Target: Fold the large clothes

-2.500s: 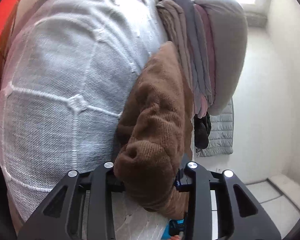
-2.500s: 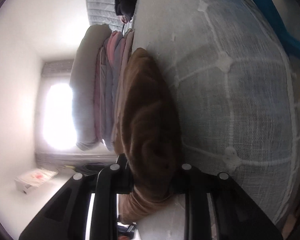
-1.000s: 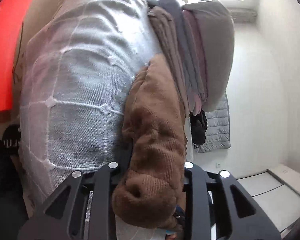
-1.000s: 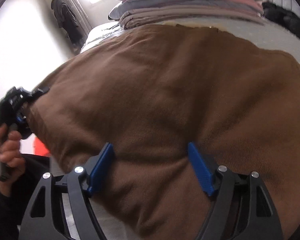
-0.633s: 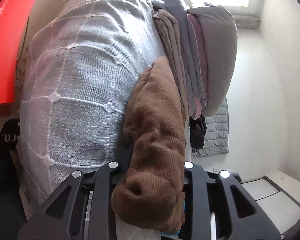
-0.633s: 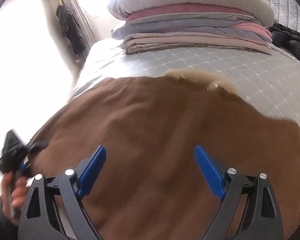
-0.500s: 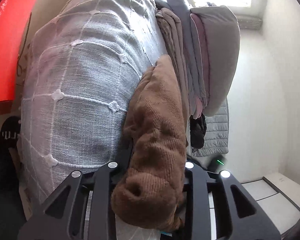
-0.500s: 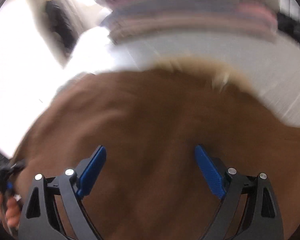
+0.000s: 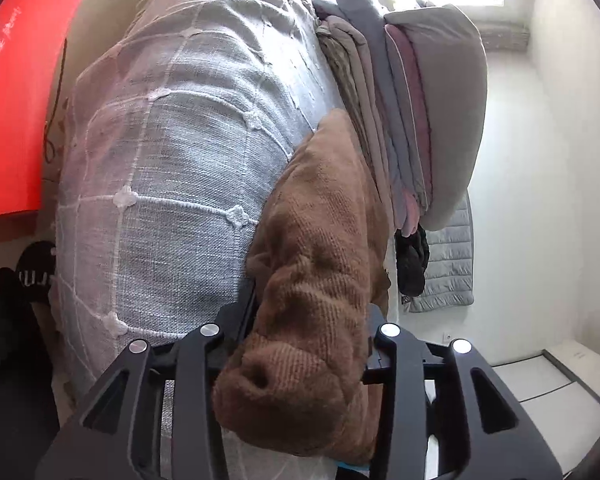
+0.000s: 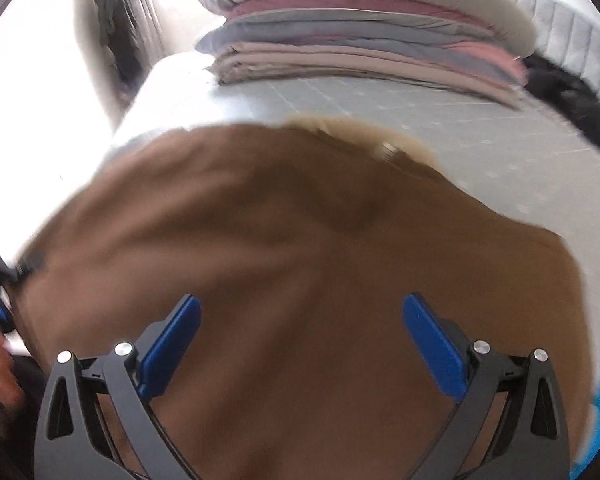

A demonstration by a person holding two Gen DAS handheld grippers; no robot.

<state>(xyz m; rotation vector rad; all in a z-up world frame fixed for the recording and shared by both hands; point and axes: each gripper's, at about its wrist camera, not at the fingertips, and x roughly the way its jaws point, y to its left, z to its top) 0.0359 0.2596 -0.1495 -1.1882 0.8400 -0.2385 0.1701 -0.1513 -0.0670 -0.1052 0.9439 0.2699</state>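
Grey checked bedding covers the bed, and the brown sweater lies spread on it. At 12 o'clock in the right wrist view sits a stack of folded blankets (pink, grey and tan). Only this view shows the sweater's full flat spread. The right gripper hangs over it with its blue pads as wide apart as they go, touching nothing. The left wrist view, tipped sideways, shows what the other cannot: a thick bunched edge of the sweater sits between the left gripper jaws, which have just been opening. A red board shows at 9 o'clock.
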